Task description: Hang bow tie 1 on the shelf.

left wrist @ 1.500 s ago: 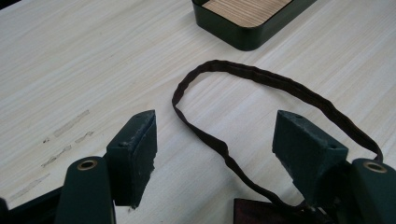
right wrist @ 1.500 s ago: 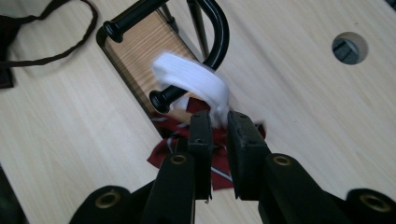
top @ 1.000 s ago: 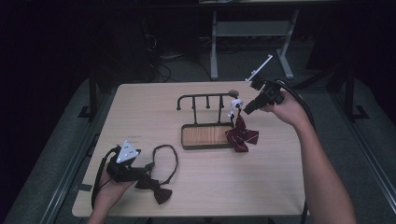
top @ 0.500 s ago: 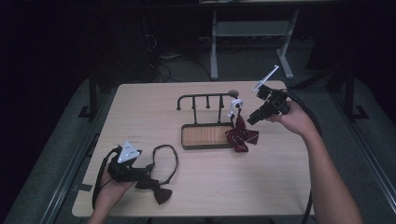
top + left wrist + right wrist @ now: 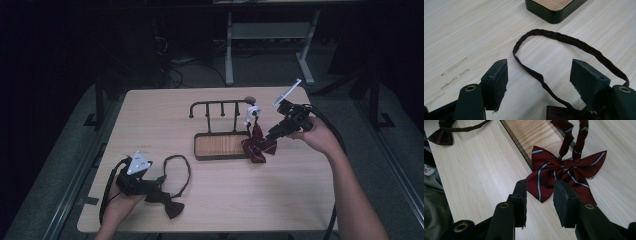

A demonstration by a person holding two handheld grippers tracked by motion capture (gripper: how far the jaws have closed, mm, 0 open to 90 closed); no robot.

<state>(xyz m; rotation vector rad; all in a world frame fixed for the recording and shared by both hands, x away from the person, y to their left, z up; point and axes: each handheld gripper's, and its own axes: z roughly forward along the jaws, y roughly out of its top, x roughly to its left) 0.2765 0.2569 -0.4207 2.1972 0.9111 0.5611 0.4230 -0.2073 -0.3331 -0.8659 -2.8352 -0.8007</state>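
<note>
A red striped bow tie (image 5: 258, 147) (image 5: 564, 170) hangs by its strap from the right end of a black rack (image 5: 220, 105). Its bow rests at the edge of the rack's wooden base (image 5: 220, 145). My right gripper (image 5: 268, 136) (image 5: 540, 195) is open just right of the bow, with nothing between its jaws. At the front left a dark brown bow tie (image 5: 170, 205) lies flat with its strap loop (image 5: 186, 172) (image 5: 564, 40) spread out. My left gripper (image 5: 152, 181) (image 5: 539, 75) is open wide over that strap, low on the table.
The corner of the rack's base (image 5: 554, 10) lies just beyond the strap loop. The dark bow tie (image 5: 441, 135) shows far off in the right gripper view. Bare tabletop (image 5: 300, 200) spreads at the front right. A metal frame (image 5: 270, 30) stands on the floor behind the table.
My right gripper has drawn slightly down and towards the near side, away from the rack's end. The red bow tie and my left gripper have stayed put.
</note>
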